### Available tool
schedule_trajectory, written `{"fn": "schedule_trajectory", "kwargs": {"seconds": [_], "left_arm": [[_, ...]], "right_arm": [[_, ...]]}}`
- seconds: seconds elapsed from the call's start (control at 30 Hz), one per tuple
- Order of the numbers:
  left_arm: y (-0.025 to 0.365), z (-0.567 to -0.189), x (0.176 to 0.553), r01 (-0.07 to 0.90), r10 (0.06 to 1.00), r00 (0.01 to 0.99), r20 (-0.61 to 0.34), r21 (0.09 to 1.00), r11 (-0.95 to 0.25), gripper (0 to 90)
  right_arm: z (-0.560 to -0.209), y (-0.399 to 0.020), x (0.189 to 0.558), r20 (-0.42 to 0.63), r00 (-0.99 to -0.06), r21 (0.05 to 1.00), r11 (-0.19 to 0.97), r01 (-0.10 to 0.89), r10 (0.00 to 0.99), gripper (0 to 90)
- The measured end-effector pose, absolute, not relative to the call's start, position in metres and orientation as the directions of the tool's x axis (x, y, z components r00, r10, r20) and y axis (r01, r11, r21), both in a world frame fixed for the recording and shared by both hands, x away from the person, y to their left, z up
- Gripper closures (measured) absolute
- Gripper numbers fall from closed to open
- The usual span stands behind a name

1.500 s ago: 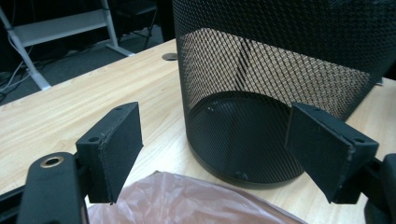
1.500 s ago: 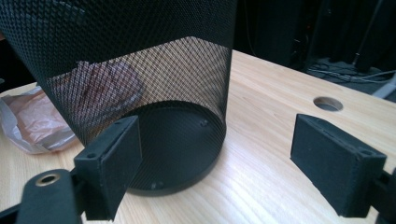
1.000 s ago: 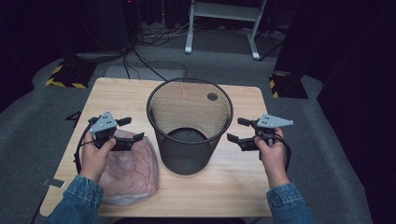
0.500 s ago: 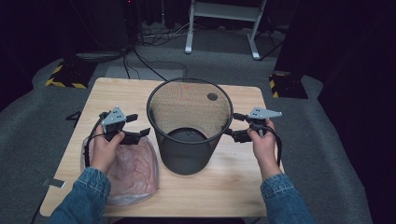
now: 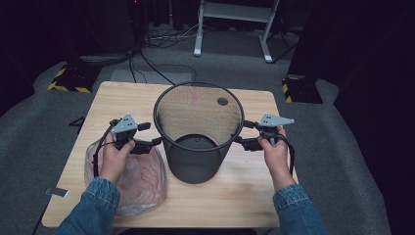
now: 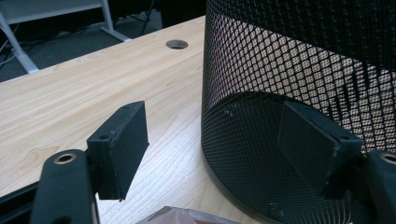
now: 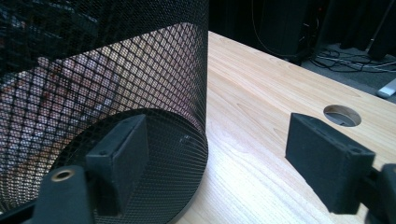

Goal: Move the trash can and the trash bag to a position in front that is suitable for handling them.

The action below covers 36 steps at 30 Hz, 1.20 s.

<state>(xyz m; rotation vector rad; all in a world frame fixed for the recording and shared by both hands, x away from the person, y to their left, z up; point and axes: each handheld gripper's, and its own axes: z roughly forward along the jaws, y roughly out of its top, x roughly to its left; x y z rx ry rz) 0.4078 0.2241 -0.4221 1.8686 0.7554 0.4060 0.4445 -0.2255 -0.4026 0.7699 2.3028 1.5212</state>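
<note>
Plainly, both pairs of jaws stand wide and hold nothing. The left gripper (image 5: 157, 141) points at the left wall of the black mesh wastebasket (image 5: 198, 142), low down; in the left gripper view one pad sits in front of the mesh, the other over bare wood. The right gripper (image 5: 239, 139) faces the opposite wall, and its jaws have just been closing a little, with nothing pressed between them. The wastebasket stands upright at the middle of the wooden table (image 5: 244, 196).

The curved mesh gives flat pads little purchase, so a squeeze on the wall may slip or dent it, and uneven pressure from the two sides could tip or skid the light basket. The pink plastic bag (image 5: 142, 178) lies under the left hand and could snag. Open wood lies behind the basket, up to the cable hole (image 5: 222, 101); the near edge is closer.
</note>
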Motion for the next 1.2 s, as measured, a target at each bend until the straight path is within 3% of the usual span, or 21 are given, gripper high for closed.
{"fn": "schedule_trajectory", "kwargs": {"seconds": [0.4,0.73,0.9,1.2], "left_arm": [[0.215,-0.419,0.391,0.318,0.643,0.764,-0.059,0.902,-0.294,27.5],[0.196,-0.405,0.353,0.29,0.621,0.783,0.035,0.863,-0.415,27.5],[0.191,-0.411,0.334,0.332,0.605,0.797,0.004,0.833,-0.443,23.7],[0.205,-0.407,0.322,0.331,0.634,0.773,-0.018,0.864,-0.38,19.1]], "right_arm": [[-0.404,-0.235,0.427,0.057,-0.833,0.915,0.306,0.265,0.55,22.5],[-0.405,-0.252,0.387,0.071,-0.854,0.918,0.302,0.258,0.515,22.5],[-0.41,-0.259,0.362,0.105,-0.861,0.924,0.272,0.27,0.498,21.8],[-0.414,-0.271,0.336,0.098,-0.838,0.936,0.236,0.26,0.537,18.7]]}}
